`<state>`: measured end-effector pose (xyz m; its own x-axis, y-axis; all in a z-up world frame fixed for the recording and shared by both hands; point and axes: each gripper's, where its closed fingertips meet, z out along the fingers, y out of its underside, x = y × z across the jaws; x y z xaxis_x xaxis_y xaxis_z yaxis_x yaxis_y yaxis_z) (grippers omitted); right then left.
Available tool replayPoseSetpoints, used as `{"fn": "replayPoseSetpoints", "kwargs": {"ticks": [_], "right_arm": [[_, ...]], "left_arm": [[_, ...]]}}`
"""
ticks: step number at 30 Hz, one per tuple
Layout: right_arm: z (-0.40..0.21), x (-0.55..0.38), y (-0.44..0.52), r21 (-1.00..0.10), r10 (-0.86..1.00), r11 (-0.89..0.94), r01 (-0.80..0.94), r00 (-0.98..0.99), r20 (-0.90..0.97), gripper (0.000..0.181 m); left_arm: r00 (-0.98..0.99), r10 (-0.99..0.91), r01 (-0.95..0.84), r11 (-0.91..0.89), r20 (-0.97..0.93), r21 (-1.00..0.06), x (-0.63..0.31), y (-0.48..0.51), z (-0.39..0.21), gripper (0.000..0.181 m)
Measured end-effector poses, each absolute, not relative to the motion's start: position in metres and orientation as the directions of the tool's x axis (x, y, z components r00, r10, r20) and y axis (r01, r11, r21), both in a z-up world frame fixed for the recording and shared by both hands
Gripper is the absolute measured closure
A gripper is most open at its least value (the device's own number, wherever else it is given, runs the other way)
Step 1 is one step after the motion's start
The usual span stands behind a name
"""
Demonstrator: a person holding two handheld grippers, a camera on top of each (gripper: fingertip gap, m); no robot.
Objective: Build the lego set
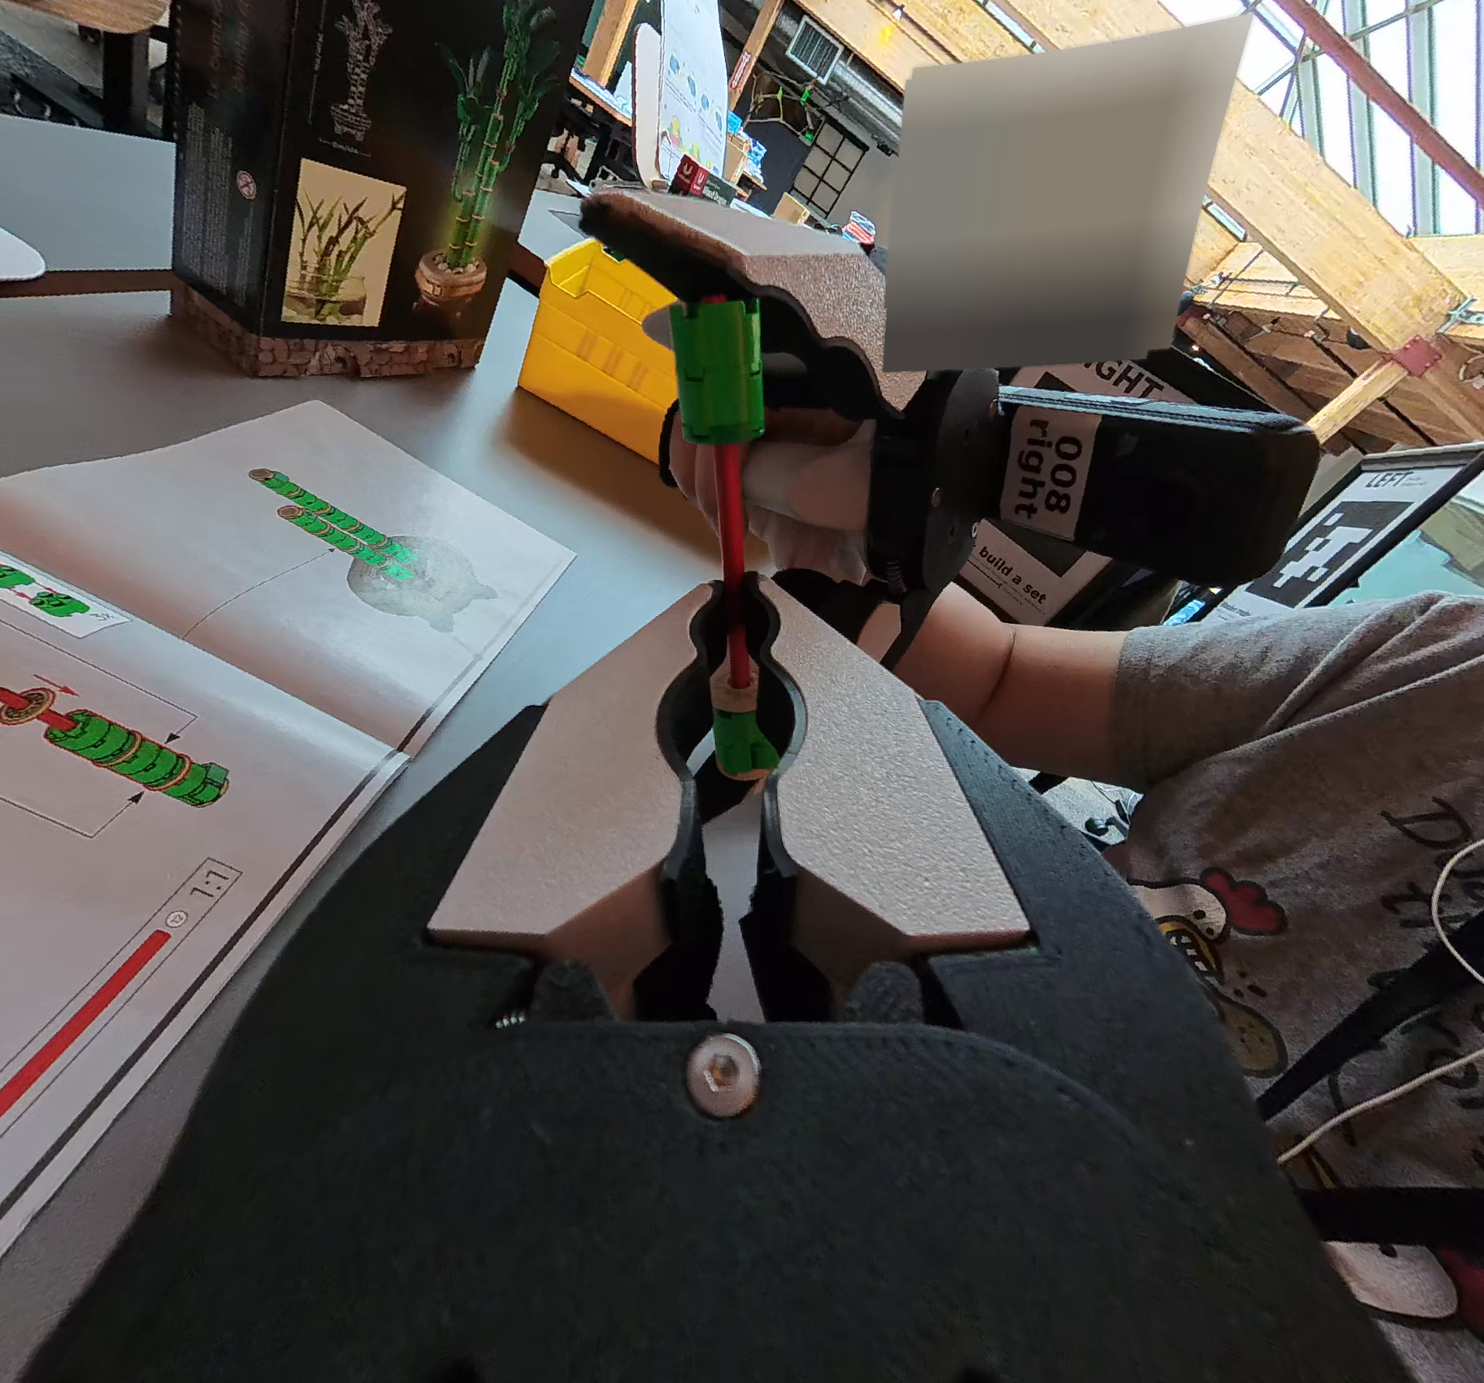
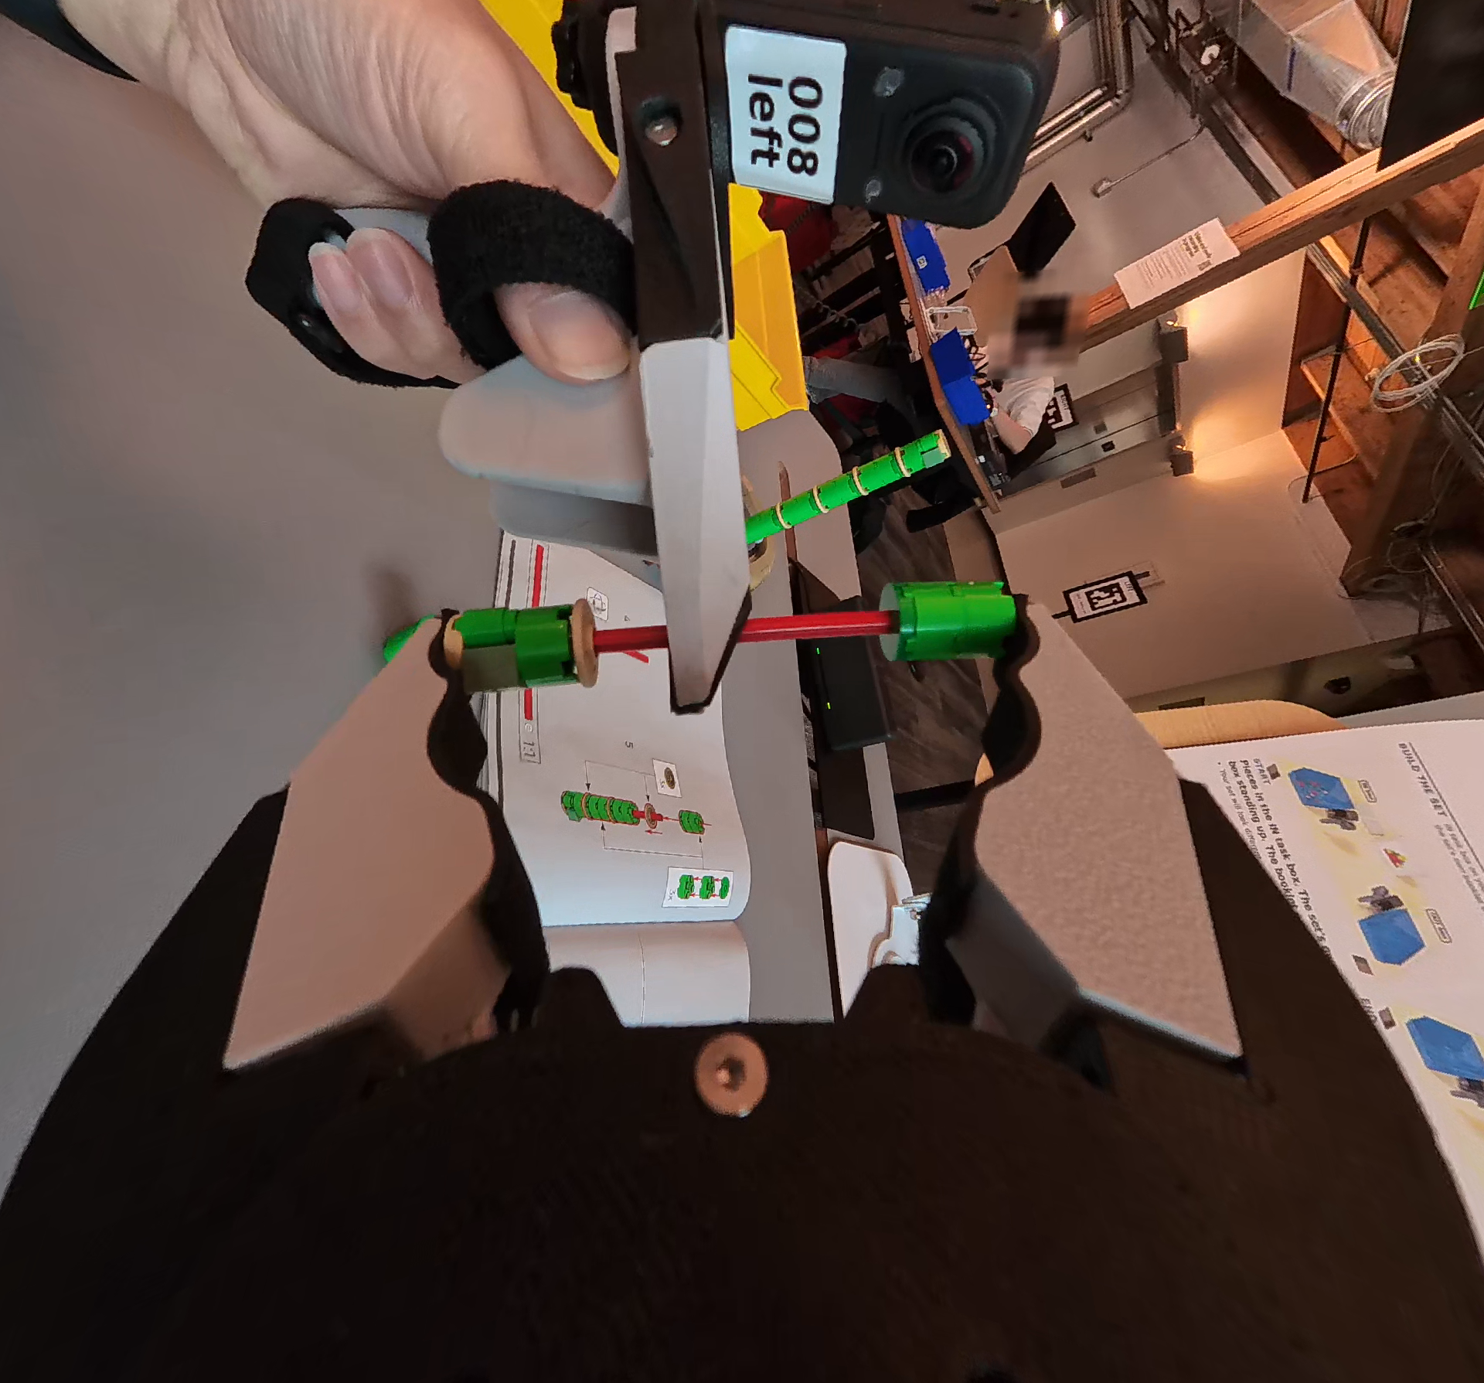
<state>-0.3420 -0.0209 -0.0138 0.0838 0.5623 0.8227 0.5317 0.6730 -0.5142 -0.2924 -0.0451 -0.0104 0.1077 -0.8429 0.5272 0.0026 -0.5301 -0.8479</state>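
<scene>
Left claw [image 1: 735, 605] closed on a thin red axle [image 1: 732, 533], its two tan, grainy-faced fingers pinching the rod near mid-length. Right claw [image 2: 735, 634] spans the same axle end to end, wide-spread: one fingertip bears on the large green cylinder [image 2: 947, 619] at one end, the other on the short green segment [image 2: 526, 646] with a tan disc at the opposite end. In the left wrist view the axle stands nearly upright above the counter [image 1: 96, 348], a smooth grey-brown surface. A bare hand [image 2: 337, 59] grips the left tool through black fabric loops.

On the counter: an open instruction booklet [image 1: 265, 597] with glossy white pages, a dark upright set box [image 1: 361, 140], a yellow plastic bin [image 1: 594, 348]. A finished green ribbed stalk [image 2: 851, 485] lies beyond. Background: workshop hall with timber beams and a skylight.
</scene>
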Motion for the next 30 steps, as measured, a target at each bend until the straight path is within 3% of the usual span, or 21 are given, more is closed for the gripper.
{"fn": "replayPoseSetpoints", "kwargs": {"ticks": [23, 30], "right_arm": [[-0.0147, -0.3425, -0.0196, -0.520, 0.565, 0.665, 0.536, 0.094, 0.820, 0.054], [-0.0117, -0.3443, -0.0136, -0.580, 0.603, 0.616, 0.534, 0.155, 0.783, 0.052]], "left_arm": [[0.114, -0.840, 0.004, -0.533, 0.530, -0.846, -0.2937, -0.0434, -0.0113, 0.179], [0.134, -0.841, 0.042, -0.524, 0.524, -0.851, -0.2961, -0.0387, -0.0071, 0.180]]}}
